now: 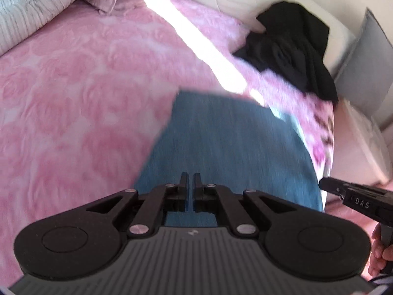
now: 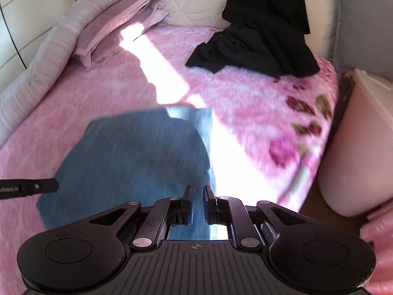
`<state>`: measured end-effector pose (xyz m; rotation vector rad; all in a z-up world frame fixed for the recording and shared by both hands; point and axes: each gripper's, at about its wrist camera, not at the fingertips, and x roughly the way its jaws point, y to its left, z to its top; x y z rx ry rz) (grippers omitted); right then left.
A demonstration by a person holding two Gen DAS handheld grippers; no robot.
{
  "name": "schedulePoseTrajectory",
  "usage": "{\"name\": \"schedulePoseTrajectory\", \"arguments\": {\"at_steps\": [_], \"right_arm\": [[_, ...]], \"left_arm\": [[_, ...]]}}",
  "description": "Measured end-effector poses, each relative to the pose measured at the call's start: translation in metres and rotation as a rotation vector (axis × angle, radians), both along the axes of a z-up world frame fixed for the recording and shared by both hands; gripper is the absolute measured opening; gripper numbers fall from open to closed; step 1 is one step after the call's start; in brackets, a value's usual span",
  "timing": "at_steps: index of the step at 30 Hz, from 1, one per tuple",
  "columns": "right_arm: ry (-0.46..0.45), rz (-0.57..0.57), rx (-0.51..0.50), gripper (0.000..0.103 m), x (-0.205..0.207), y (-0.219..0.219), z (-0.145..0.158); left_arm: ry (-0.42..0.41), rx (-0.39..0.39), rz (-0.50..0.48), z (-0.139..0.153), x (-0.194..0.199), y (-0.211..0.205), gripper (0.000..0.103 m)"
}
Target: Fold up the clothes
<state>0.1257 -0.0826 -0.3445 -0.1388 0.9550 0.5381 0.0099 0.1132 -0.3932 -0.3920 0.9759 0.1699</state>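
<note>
A folded blue denim garment [image 1: 228, 147] lies flat on the pink rose-patterned blanket [image 1: 73, 98]; the right wrist view shows the same garment [image 2: 137, 152]. My left gripper [image 1: 191, 179] hovers over its near part, fingers together, with no cloth visibly pinched. My right gripper [image 2: 198, 191] is over the denim's right edge, its jaws a little apart with nothing between them. Each gripper's tip shows in the other's view: the right [image 1: 324, 184], the left [image 2: 55, 184]. A crumpled black garment [image 2: 260, 32] lies at the far right of the bed. Both views are motion-blurred.
A mauve pillow [image 2: 118, 24] and a rolled grey quilt [image 1: 29, 7] lie at the bed's far left. A cream padded headboard [image 2: 196, 0] is behind. A grey cushion [image 1: 366, 68] and a pale rounded piece of furniture [image 2: 356, 147] stand past the bed's right edge. A bright sunlight strip [image 2: 162, 73] crosses the blanket.
</note>
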Motion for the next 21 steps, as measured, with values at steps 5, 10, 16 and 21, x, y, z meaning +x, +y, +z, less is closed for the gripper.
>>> {"name": "schedulePoseTrajectory", "arguments": {"at_steps": [5, 10, 16, 21], "right_arm": [[0.056, 0.053, -0.120, 0.011, -0.007, 0.010, -0.024], [0.081, 0.026, -0.120, 0.012, -0.007, 0.005, -0.006], [0.123, 0.004, -0.117, 0.055, -0.027, -0.010, -0.005], [0.152, -0.014, -0.121, 0.060, -0.048, -0.015, -0.009]], "left_arm": [[0.133, 0.023, 0.031, -0.017, 0.005, -0.008, 0.001], [0.188, 0.094, 0.028, -0.001, 0.006, -0.011, 0.007], [0.243, 0.112, 0.052, 0.001, -0.009, -0.018, 0.025], [0.297, 0.131, 0.044, -0.005, -0.027, -0.026, 0.032]]}}
